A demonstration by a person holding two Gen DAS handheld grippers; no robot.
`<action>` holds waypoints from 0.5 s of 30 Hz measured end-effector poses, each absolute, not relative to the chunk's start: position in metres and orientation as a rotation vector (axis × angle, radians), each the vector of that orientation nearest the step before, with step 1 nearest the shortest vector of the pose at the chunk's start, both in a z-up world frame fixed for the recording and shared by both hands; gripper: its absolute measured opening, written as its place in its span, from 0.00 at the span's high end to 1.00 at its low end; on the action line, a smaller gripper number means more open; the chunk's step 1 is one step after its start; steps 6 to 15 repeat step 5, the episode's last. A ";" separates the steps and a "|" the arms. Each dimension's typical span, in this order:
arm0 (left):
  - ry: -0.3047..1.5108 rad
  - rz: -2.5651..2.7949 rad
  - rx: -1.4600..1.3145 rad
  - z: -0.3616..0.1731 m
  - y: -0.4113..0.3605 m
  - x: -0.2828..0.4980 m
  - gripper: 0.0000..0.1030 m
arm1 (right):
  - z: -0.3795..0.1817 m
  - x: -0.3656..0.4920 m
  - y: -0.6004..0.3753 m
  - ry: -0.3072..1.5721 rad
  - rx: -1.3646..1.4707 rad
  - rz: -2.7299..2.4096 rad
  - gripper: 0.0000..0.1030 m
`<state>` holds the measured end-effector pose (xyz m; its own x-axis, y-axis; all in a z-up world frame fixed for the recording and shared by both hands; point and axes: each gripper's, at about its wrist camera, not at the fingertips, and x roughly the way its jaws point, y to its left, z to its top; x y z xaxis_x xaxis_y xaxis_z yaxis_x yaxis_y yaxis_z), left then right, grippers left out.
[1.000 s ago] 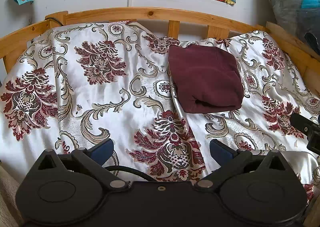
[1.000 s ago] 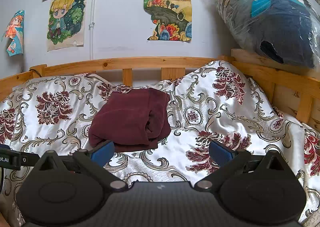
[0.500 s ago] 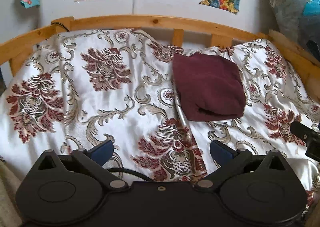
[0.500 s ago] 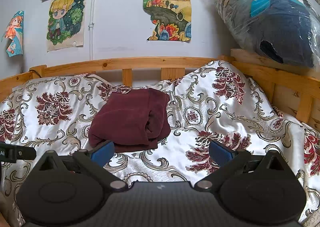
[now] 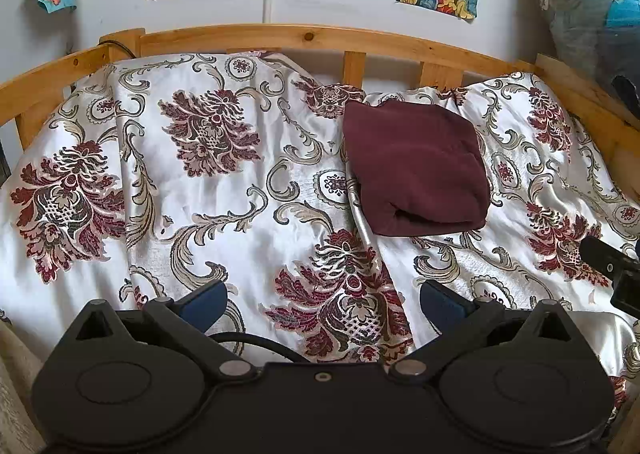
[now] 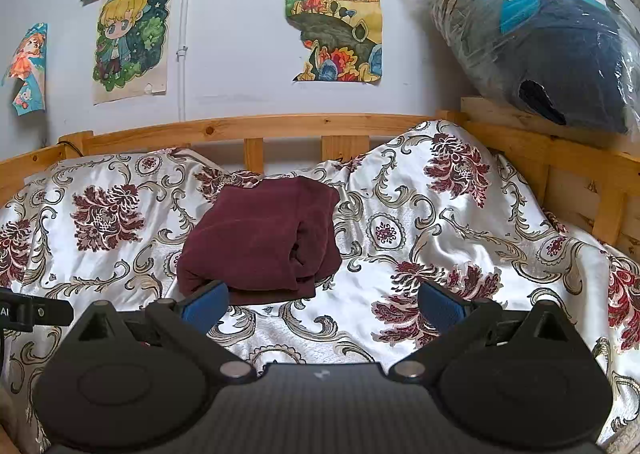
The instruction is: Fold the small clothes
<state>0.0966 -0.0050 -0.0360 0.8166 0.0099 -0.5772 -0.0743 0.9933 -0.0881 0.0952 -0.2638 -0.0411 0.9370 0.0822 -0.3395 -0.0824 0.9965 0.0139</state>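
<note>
A folded maroon garment (image 5: 416,169) lies on the floral bedspread (image 5: 224,213), far and to the right in the left wrist view. In the right wrist view the garment (image 6: 260,238) lies just ahead and left of centre. My left gripper (image 5: 324,300) is open and empty, held above the spread well short of the garment. My right gripper (image 6: 324,302) is open and empty; its left fingertip (image 6: 204,304) overlaps the garment's near edge in the image. Whether it touches I cannot tell.
A wooden bed rail (image 5: 320,37) runs along the back and right side (image 6: 560,157). A plastic-wrapped bundle (image 6: 540,41) sits on the right rail. Posters hang on the wall (image 6: 240,33). The right gripper's body (image 5: 612,266) shows at the left view's right edge.
The left gripper has pulled back and tilted up a little, so the garment sits lower and farther in its view. The right gripper has barely moved.
</note>
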 end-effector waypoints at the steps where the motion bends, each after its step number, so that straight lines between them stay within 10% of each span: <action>1: 0.613 0.043 -0.109 -0.035 -0.006 0.097 0.01 | -0.041 0.095 -0.264 0.347 0.000 0.084 0.00; 15: 0.613 0.042 -0.107 -0.035 -0.007 0.097 0.01 | -0.042 0.095 -0.264 0.350 0.001 0.085 0.00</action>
